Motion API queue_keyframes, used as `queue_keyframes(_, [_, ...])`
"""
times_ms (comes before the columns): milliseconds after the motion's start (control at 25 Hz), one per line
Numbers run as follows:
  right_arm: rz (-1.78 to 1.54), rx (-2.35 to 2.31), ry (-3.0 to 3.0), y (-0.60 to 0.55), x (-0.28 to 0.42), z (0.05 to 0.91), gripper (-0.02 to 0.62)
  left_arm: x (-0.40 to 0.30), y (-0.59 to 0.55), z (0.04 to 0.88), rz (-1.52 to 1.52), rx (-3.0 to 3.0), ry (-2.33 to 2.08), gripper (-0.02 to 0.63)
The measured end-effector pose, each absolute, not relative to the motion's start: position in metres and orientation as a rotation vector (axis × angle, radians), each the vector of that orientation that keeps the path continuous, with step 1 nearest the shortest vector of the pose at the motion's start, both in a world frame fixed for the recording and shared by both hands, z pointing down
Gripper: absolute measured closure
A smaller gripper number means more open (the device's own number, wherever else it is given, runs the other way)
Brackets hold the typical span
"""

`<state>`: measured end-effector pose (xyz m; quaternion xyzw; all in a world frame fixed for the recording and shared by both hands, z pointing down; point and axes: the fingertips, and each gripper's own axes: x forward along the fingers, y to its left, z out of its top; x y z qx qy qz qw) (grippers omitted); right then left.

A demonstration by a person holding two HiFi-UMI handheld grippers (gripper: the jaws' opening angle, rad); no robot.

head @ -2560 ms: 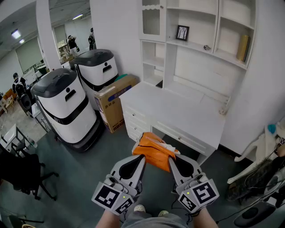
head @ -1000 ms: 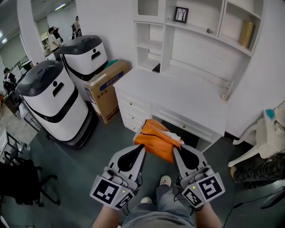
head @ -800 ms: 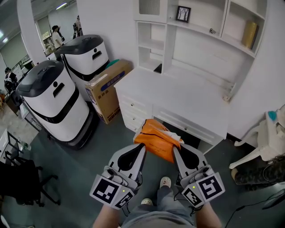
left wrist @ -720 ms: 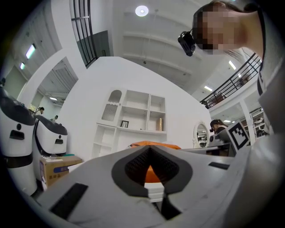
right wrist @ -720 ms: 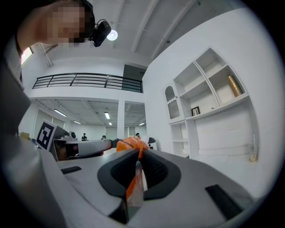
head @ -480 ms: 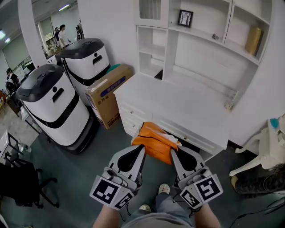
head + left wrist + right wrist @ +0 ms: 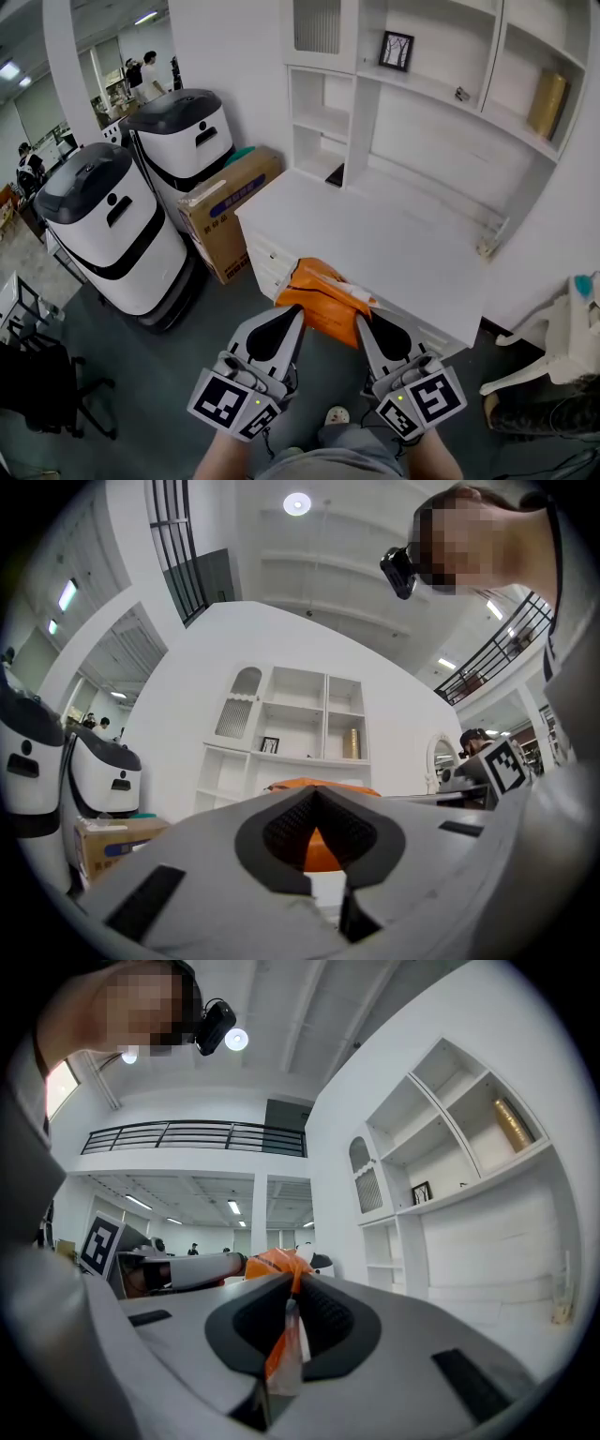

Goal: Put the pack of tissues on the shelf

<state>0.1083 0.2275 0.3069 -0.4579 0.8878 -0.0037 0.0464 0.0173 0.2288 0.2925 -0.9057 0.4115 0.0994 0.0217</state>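
White shelf unit (image 7: pixel 328 122): fills the far wall above the tabletop, with open compartments on several levels. None of them holds the pack.
Tabletop (image 7: pixel 394 244): a white surface under the shelves, running from far left to near right. Its top is bare where it shows.
Two machines: rounded white bodies with dark grey lids stand on the floor at the left, one nearer (image 7: pixel 103 225) and one farther (image 7: pixel 192 131).
Cardboard box (image 7: pixel 225 211): brown, on the floor between the farther machine and the left end of the tabletop, leaning against the desk.
Left gripper (image 7: pixel 296 317): grey, low in the head view, pointing away from the person. Its jaws are closed on the left end of the pack, and orange shows in the gap between the pads in its own view.
Right gripper (image 7: pixel 360 323): beside the left one, pointing the same way. Its jaws are nearly together and pinch the thin orange edge of the wrapper, which hangs down between the pads.
Pack of tissues (image 7: pixel 323 295): orange and soft, held in the air between both grippers. It is over the near left edge of the tabletop and well apart from the shelves.
Gold roll (image 7: pixel 547 103): upright in a right-hand compartment.
Picture frame (image 7: pixel 397 50): small and dark, standing on an upper shelf near the middle.
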Motion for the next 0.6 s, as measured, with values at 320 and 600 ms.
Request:
queue_keyframes(320, [-0.018, -1.344, 2.727, 0.192, 0.133, 0.308, 0.569, 0.046, 0.195, 0.291, 0.292, -2.777, 1.306, 0.566])
queue_keyframes(600, [-0.024, -1.29, 2.744, 0.166, 0.157, 0.311, 0.569, 0.07, 0.172, 0.292, 0.289, -2.747, 1.347, 0.566])
